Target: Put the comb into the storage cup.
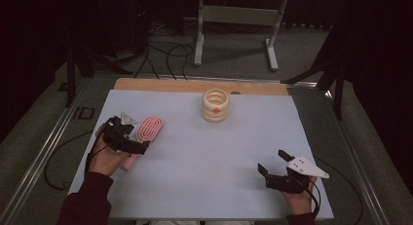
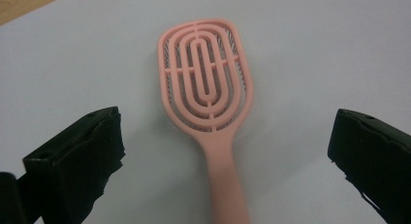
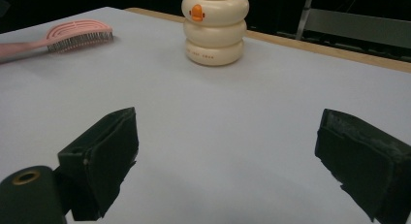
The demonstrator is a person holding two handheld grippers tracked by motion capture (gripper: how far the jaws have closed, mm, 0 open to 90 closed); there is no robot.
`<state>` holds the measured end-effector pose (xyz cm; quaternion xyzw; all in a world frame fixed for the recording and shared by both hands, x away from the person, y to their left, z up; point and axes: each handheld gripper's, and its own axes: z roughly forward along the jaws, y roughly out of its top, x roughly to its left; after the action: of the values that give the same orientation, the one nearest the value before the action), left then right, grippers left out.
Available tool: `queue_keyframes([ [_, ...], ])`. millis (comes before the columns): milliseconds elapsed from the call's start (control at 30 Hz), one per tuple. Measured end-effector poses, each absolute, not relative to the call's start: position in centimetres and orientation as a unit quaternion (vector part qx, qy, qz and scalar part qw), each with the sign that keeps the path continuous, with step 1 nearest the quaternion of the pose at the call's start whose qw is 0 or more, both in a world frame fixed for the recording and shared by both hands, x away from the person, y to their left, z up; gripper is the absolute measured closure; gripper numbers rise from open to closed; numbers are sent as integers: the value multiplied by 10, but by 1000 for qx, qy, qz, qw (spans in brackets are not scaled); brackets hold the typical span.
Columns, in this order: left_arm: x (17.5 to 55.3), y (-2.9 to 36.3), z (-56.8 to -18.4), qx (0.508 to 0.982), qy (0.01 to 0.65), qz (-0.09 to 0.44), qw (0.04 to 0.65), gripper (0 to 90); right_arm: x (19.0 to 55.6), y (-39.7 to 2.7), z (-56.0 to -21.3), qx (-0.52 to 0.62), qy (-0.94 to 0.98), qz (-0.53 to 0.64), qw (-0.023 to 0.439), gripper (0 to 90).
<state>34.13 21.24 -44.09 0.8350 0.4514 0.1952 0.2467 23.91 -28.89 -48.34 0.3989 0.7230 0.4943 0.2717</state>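
A pink hairbrush [image 2: 206, 88] is seen lying flat on the pale sheet [image 1: 204, 152] that covers the table, at its left side. Its oval head is made of open concentric loops joined by crossbars, with dark bristles pointing down beneath, and a plain straight handle runs toward the person. The left gripper [image 1: 127, 141] is held just over the handle end, its jaws spread wide on either side of the brush without touching it. A cream holder [image 1: 215, 105], shaped like three stacked rings with a small orange mark on the front, stands upright near the far edge of the sheet, well apart from the brush. The right gripper [image 1: 273, 161] is held near the front right corner, its jaws spread with nothing between them.
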Motion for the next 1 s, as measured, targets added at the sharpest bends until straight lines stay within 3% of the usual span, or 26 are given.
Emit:
queue_keyframes([
  [1000, 366, 203, -461, 852, 460, 167, 186, 0, 240, -288, -485, 400, 725, 492, 269, 85],
])
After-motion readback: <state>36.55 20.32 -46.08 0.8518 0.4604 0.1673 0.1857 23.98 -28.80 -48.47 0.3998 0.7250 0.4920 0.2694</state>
